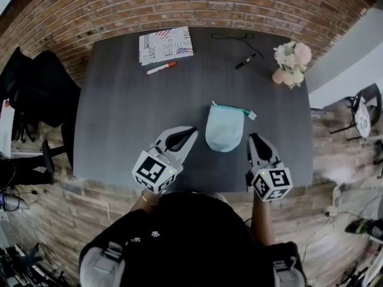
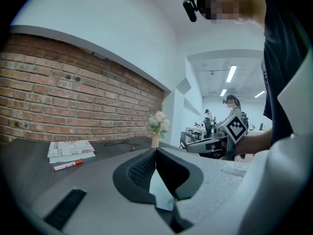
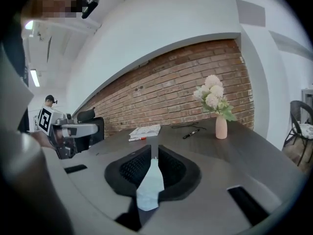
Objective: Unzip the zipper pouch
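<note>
**Visitor:** Why is each claw parked on its own side of the pouch?

**Me:** The zipper pouch [image 1: 224, 130] lies flat near the middle of the bench [image 1: 119, 118]. It is between my two claws and neither one is touching it. My left claw [image 1: 190, 134] sits just beside its left edge, and my right claw [image 1: 254, 139] is near its right side. The zipper [image 1: 229, 107] runs along the far edge, and its pull tab [image 1: 252, 115] sticks out at the right end. I reckon the right claw is the one for the tab, while the left claw steadies the body so the fabric doesn't drag along.

**Visitor:** Are they gripping anything?

**Me:** No. The left claw is clenched tight on nothing, with its jaws meeting at the tips. The right claw is released by a narrow slit and has nothing pinched in it. In each gripper view a pale teal patch shows low in the gap, and I take that for the pouch lying ahead.

**Visitor:** And the clutter at the back?

**Me:** It sits well apart from the pouch, so I'd say it is out of the way. There is one booklet [image 1: 166, 44], one red-capped marker [image 1: 161, 68], one black pen [image 1: 245, 61], one thin cable [image 1: 233, 36] and one vase of flowers [image 1: 291, 61]. Add one pouch and two claws.
</note>
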Available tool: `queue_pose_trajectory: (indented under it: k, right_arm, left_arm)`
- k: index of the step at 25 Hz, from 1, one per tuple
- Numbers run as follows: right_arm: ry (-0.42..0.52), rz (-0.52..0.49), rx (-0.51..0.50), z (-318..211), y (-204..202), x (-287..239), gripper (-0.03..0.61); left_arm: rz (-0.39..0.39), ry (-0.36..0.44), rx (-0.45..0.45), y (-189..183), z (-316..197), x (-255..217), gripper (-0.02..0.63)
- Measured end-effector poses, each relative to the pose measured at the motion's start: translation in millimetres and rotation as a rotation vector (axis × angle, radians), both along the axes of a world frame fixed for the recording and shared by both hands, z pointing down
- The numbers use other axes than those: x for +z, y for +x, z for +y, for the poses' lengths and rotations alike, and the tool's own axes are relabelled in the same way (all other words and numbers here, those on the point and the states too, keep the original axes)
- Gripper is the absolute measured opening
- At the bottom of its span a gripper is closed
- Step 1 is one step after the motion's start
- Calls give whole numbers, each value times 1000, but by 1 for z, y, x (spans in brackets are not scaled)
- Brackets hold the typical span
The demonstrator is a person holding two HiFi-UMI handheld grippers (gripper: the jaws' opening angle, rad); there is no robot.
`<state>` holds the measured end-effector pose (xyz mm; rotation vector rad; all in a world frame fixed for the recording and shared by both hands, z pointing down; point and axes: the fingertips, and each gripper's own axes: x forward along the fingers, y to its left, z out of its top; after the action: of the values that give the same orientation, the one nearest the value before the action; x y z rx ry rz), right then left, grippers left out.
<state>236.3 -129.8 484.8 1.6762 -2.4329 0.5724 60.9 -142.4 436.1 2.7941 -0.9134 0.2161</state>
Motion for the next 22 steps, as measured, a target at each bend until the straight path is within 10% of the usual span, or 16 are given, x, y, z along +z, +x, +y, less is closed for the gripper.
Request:
queue_pose_trajectory:
  k: [22]
  right_arm:
    - [-266,153,-97,-92,2,122,166]
  left_arm:
    - [-73,-61,-208,-43,-19,21,5]
